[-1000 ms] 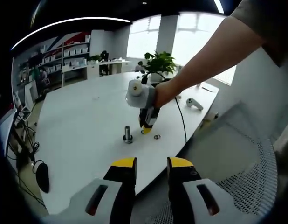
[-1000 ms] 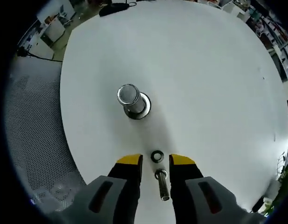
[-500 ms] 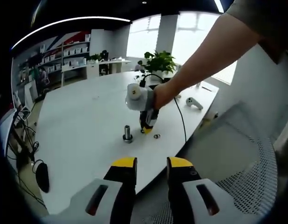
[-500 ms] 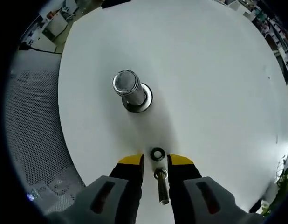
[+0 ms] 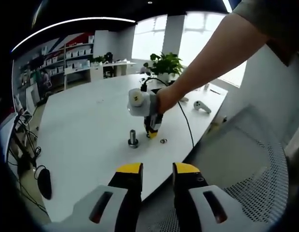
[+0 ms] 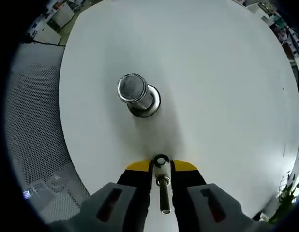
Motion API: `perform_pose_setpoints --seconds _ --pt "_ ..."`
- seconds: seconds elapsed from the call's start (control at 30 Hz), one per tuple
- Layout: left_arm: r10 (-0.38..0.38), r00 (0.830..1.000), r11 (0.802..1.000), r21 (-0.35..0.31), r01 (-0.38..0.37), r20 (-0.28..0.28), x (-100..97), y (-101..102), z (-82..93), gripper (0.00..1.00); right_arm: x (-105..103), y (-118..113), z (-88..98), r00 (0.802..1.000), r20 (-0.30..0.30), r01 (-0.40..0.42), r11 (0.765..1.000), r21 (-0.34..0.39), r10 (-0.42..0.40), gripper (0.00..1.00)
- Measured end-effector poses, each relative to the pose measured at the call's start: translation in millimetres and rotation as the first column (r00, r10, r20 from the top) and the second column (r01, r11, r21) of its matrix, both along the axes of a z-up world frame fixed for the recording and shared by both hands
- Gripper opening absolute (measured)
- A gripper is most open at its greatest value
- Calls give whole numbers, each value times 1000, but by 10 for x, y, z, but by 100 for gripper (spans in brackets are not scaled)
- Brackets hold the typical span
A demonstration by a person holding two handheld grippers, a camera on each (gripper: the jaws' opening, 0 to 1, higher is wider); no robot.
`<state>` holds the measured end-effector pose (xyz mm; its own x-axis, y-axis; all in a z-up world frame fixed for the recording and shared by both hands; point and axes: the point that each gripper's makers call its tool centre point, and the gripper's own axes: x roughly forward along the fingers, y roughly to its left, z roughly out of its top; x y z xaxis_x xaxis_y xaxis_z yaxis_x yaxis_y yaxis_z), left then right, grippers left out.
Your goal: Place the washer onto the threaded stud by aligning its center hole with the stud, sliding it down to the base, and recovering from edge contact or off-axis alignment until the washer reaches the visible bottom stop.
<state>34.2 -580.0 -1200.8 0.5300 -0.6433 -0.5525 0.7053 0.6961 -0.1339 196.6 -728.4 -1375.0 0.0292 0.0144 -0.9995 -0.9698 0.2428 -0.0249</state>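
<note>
Washer (image 6: 161, 161) lies flat on table (image 6: 227, 96), near the stud (image 6: 133, 90); right gripper (image 6: 161, 166) fingers nearly closed around it, apparently for pickup. Left gripper (image 5: 156, 168) fingers open, empty.

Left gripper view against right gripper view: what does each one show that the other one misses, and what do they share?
Left gripper view: the open left gripper, the person's arm, a plant and a small ring lying on the table. Right gripper view: a washer between the right gripper's tips; whether it is clamped is unclear. Shared: the white table and the upright stud.
</note>
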Motion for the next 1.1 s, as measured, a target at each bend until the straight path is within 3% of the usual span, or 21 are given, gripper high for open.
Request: perform_pose_setpoints --seconds 0.53,0.93,1.1 --pt "6 1000 1000 5 -6 1 7 14 -7 21 23 3 -11 998 28 56 998 2 -56 13" --pt "15 1000 1000 3 -15 8 19 22 5 21 43 -1 3 985 32 166 981 97 -169 13" --pt "14 1000 1000 4 -15 9 16 20 8 21 25 7 12 986 28 162 982 98 -166 13"
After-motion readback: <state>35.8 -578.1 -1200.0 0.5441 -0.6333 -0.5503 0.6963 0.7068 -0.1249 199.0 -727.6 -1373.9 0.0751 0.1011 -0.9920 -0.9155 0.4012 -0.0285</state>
